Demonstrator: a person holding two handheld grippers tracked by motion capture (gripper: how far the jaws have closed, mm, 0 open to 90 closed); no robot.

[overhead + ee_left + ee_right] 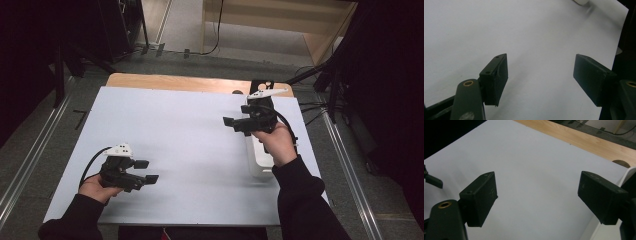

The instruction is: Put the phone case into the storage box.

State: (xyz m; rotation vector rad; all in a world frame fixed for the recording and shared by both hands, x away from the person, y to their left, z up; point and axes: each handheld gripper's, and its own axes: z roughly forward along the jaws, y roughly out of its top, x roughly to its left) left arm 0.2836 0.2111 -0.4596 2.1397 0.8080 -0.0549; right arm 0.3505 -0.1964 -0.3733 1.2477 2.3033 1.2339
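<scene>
Nothing is grasped yet. My right gripper (235, 125) hangs released above the white box (260, 160) at the worktop's (175, 130) right edge; my left gripper (147, 171) waits released, well apart. The pickup remains.

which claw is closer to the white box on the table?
Right. The right claw hovers just beside the white box, its hand above it; the left claw is far across the white sheet.

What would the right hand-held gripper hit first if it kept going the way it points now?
Probably nothing but the white sheet. The right hand-held gripper stands open with nothing between its jaws and points down across bare sheet. The white box lies beside it, off that line. Depth is hard to judge.
</scene>
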